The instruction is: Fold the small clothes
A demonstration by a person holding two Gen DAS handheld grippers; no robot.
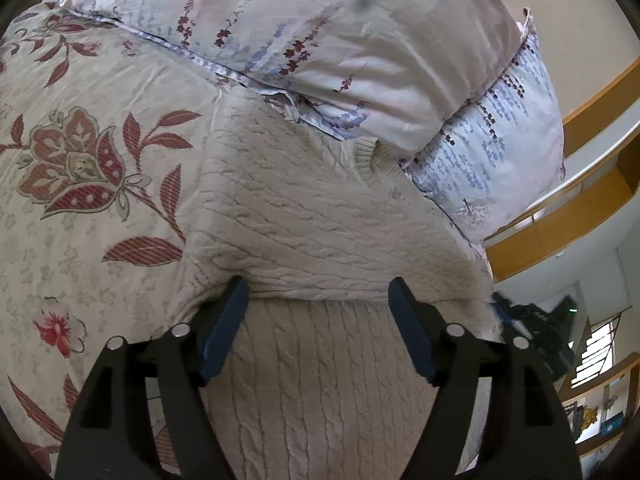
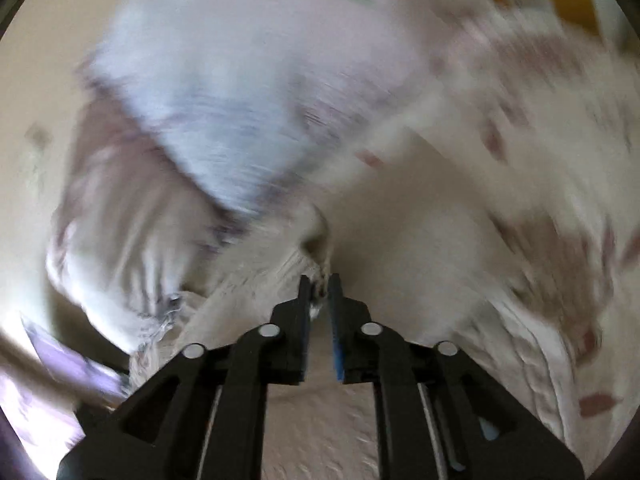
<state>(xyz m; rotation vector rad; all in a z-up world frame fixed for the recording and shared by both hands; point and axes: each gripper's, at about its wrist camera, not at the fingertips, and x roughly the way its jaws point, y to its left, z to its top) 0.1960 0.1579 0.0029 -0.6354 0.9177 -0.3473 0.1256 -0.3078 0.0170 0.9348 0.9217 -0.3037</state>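
A cream cable-knit sweater [image 1: 320,208] lies on the floral bedsheet [image 1: 80,220], its near part folded over so that a fold edge runs across between my left fingers. My left gripper [image 1: 318,292] stands open wide, its blue pads on either side of that fold and not pressing on it. The right wrist view is smeared by motion. There my right gripper [image 2: 320,284] has its jaws close together, with a bit of the sweater's [image 2: 256,288] knit edge pinched between the tips; more knit shows below the fingers.
Two stacked floral pillows [image 1: 320,40] [image 1: 500,152] lie just beyond the sweater's collar. A wooden bed frame or shelf [image 1: 580,216] runs along the right, with dark objects beside it. In the right wrist view a pale blue pillow [image 2: 200,120] and the sheet [image 2: 540,160] show blurred.
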